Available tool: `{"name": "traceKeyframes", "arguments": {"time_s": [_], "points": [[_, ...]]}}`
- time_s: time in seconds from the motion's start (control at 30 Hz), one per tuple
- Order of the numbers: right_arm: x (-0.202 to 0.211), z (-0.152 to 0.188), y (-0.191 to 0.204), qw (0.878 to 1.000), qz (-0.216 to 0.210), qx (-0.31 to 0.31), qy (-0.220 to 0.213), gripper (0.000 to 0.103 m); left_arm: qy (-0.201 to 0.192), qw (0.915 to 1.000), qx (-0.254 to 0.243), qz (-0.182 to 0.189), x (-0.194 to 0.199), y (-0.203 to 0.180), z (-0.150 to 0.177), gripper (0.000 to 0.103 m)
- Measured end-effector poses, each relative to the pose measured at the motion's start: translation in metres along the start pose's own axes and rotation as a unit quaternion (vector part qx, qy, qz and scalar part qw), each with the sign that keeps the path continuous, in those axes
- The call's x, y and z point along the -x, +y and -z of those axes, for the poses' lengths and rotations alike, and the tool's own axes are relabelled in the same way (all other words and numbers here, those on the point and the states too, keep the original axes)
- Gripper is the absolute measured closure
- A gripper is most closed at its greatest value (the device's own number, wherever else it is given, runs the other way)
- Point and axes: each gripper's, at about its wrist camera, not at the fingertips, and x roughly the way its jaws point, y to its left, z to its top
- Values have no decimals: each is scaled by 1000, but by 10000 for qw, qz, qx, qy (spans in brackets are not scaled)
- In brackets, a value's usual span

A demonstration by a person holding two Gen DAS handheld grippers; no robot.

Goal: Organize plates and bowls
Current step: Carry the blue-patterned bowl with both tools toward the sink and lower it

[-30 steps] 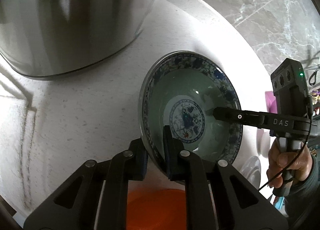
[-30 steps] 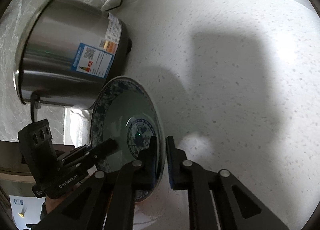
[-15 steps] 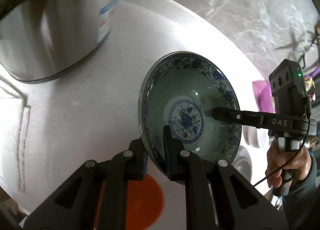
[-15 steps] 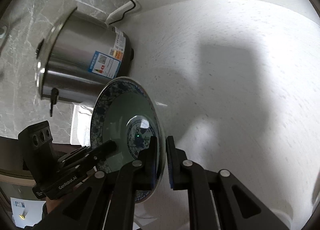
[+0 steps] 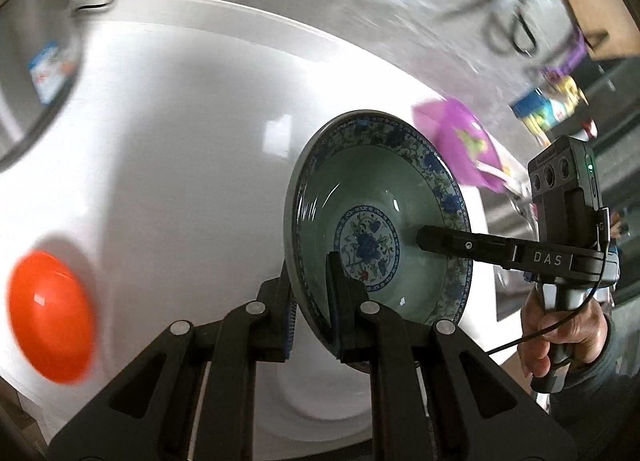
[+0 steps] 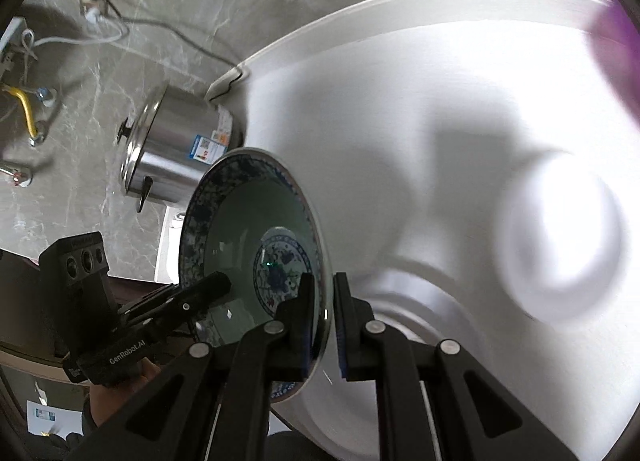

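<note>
Between the closed jaws of the left tool (image 5: 310,293) sits the near rim of a glazed bowl (image 5: 376,221), celadon green inside with a blue floral border and a painted medallion at its centre; the right tool (image 5: 424,239) pinches the opposite rim, one finger lying inside the wall, so the bowl hangs between the two tools, clear of the white surface (image 5: 180,133) and tipped with its opening toward the left wrist camera. Judged from its gloss and thickness, the bowl is ceramic: stiff, fairly heavy for its size, slippery under the pads and liable to chip or break if dropped. The flared rim is the sensible place to hold it, with each pad pair straddling the wall on opposite sides, as shown; a single rim grip would probably let it swing. In the right wrist view the right tool (image 6: 326,321) clamps the rim edge-on, and the left tool (image 6: 216,287) reaches into the bowl (image 6: 256,245) from the lower left. That view alone shows a steel pot with a lid (image 6: 176,157) at the back of the surface (image 6: 400,101), a wall socket with cords, and a blurred white round dish (image 6: 560,237) to the right. The left wrist view alone shows an orange bowl (image 5: 48,317) lying on the surface at the left, a purple container (image 5: 460,145) beyond the bowl, the person's hand (image 5: 560,333) on the right tool's handle, and a white dish (image 5: 320,401) directly beneath.
</note>
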Motion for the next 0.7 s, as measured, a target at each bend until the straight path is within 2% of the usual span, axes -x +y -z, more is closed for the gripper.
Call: {"name": "traceKeyframes", "arguments": {"time_s": [0.23,0.4,0.7], "points": [[70,49,-72,9987,163,-420,-242,91,319,9984,-369,273,-48,-108,45,91],[98,77,-120,9960,333,-760,-323,90,638,9952,-620,399,-95,-170,74,91],[116,111,-186,9902,600,-1214,-352,90,1168,9871,-1034,350,-173,-232,108,91]]}}
